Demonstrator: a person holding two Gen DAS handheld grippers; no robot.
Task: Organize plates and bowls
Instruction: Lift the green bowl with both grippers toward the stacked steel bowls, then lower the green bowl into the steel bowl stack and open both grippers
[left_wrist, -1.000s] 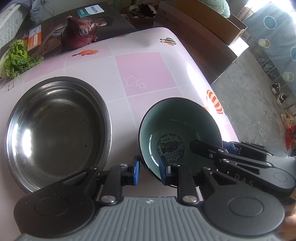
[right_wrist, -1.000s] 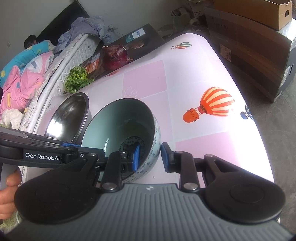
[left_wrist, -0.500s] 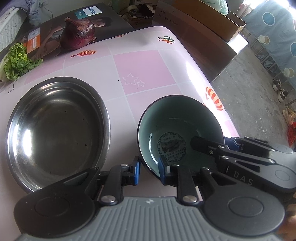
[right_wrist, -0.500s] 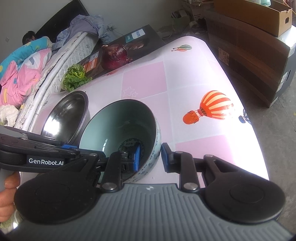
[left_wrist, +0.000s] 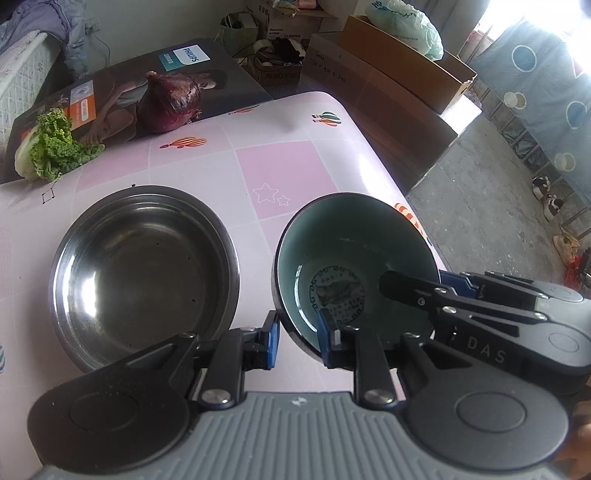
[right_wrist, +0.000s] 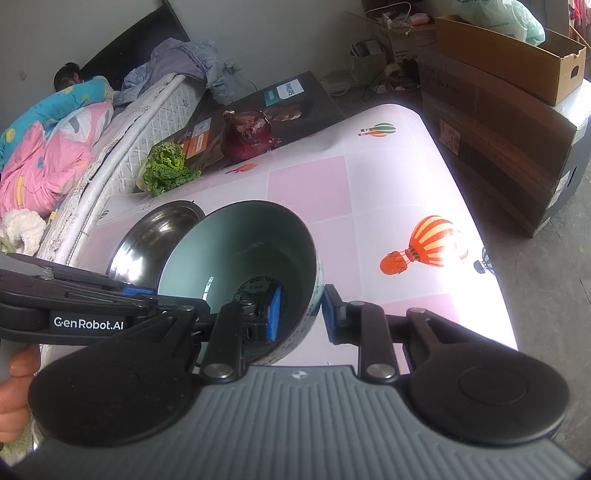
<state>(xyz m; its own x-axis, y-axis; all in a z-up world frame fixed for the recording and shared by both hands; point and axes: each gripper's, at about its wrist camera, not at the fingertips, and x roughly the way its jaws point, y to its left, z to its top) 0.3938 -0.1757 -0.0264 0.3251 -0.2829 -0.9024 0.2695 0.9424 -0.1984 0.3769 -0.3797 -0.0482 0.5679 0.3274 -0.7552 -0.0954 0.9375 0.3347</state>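
Bowl: teal-glazed ceramic bowl (left_wrist: 354, 273), tilted, beside round steel basin (left_wrist: 144, 273), which lies leftward on the pink tabletop (left_wrist: 280, 173).
Left gripper (left_wrist: 297, 334): spread astride its near rim.
Right gripper (right_wrist: 301, 314): spread astride its right wall.

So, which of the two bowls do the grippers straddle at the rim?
The teal ceramic bowl, dark-rimmed with a printed emblem inside. The left gripper and right gripper each straddle its wall. The steel bowl beside it is untouched.
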